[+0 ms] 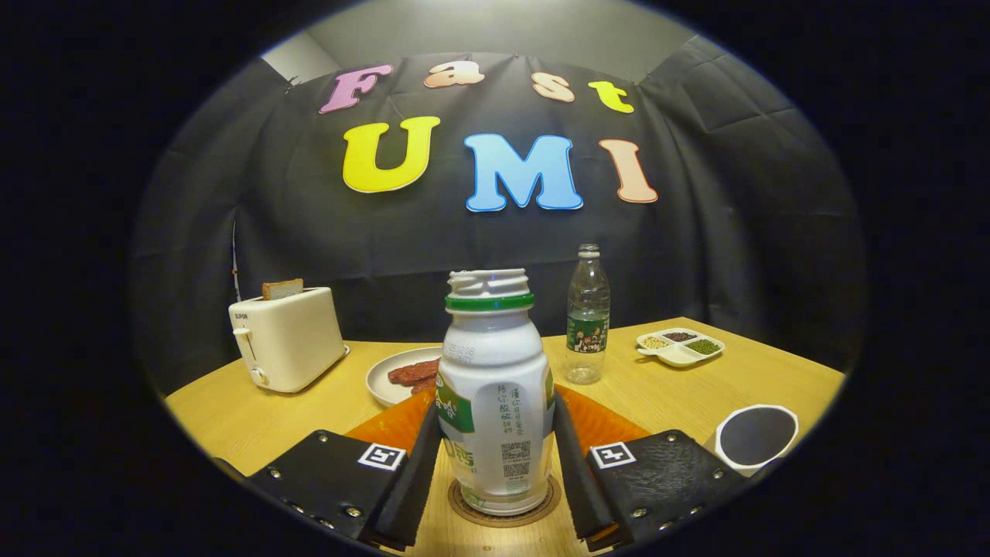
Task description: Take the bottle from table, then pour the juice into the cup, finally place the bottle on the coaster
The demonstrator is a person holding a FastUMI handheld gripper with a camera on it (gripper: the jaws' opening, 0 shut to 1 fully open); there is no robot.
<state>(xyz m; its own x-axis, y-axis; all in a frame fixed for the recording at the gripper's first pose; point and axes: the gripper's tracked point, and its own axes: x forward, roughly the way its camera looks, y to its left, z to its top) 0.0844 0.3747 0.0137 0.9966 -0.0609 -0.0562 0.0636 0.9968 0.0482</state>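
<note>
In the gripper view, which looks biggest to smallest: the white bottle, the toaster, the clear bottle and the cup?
1. White bottle, between the fingers of the gripper, on the coaster; nearness inflates it.
2. Toaster.
3. Clear bottle and cup look about alike; unranked, since the cup sits nearer.

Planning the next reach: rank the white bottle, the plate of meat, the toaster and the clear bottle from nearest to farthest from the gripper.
1. White bottle, between the jaws, on the coaster.
2. Plate of meat, beyond, left.
3. Toaster and clear bottle: too close to call.
</note>
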